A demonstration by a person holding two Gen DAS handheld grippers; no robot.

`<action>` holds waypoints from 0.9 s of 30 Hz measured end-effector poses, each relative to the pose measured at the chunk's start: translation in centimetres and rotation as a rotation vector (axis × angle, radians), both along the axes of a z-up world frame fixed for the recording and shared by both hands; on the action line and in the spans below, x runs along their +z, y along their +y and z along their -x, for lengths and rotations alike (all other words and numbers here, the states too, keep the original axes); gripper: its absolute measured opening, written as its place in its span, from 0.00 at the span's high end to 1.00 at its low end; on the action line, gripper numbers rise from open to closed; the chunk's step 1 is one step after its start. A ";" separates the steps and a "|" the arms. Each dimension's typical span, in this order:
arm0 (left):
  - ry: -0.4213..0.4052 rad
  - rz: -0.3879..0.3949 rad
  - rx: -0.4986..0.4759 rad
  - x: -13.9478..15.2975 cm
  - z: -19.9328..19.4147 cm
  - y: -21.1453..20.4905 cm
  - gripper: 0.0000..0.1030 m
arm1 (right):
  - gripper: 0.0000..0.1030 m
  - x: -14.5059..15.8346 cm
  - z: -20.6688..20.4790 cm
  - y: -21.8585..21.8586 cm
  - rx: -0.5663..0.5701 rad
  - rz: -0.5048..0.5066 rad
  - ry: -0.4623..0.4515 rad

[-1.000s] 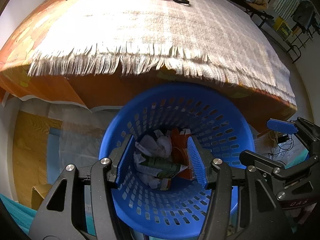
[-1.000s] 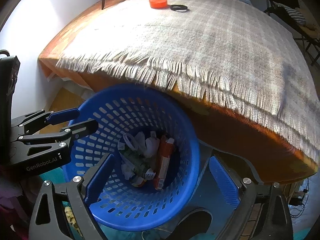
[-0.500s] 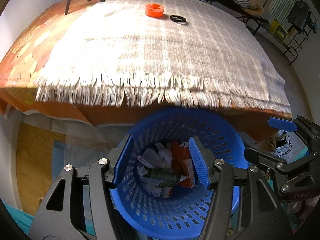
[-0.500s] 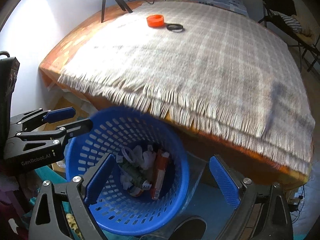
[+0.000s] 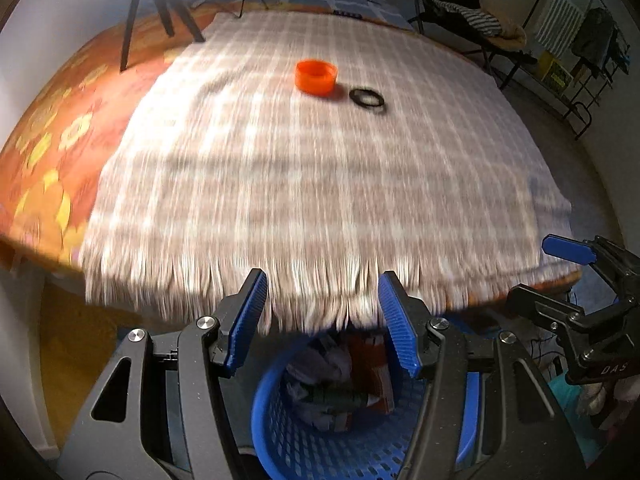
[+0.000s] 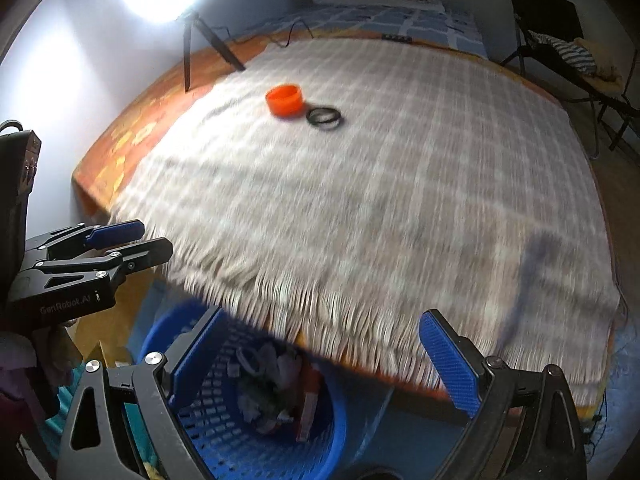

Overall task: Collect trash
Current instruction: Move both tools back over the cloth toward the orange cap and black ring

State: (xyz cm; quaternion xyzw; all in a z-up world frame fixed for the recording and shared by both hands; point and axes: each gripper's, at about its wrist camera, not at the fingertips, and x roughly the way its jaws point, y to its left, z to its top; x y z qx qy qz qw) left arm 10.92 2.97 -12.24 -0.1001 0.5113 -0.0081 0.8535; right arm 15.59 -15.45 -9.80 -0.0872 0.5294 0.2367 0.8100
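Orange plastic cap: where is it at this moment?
The orange plastic cap sits far back on the checked fringed blanket, just left of a black ring and right of the tripod legs, in both wrist views.

Fringed woven cloth (image 5: pixel 320 184) is matt and rough. Perforated basket (image 5: pixel 304 448) is glossy blue plastic. Orange cap (image 5: pixel 315 76) is smooth plastic.

Open plaid cloth (image 5: pixel 320 168) ahead — only orange cap (image 5: pixel 315 76) and black ring (image 5: pixel 367 98) far off
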 end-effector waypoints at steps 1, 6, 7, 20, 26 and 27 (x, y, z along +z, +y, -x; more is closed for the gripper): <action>-0.005 -0.003 -0.003 0.2 -0.6 0.1 0.42 | 0.05 0.2 -0.6 0.2 0.000 -0.005 -0.007; -0.034 -0.015 -0.019 1.0 -3.5 0.6 0.42 | 0.06 0.9 -2.7 1.2 0.021 -0.031 -0.058; -0.040 -0.012 -0.022 1.2 -4.3 0.8 0.42 | 0.06 1.1 -3.1 1.6 0.031 -0.026 -0.081; -0.023 0.009 -0.034 0.7 -12.2 2.4 0.42 | 0.14 -0.8 -9.6 4.5 0.048 -0.006 -0.049; -0.020 0.037 -0.014 0.1 -15.6 3.4 0.42 | 0.19 -2.2 -12.0 5.3 0.049 -0.011 -0.018; -0.020 0.039 -0.014 0.1 -15.9 3.5 0.42 | 0.19 -2.4 -12.4 5.4 0.052 -0.013 -0.017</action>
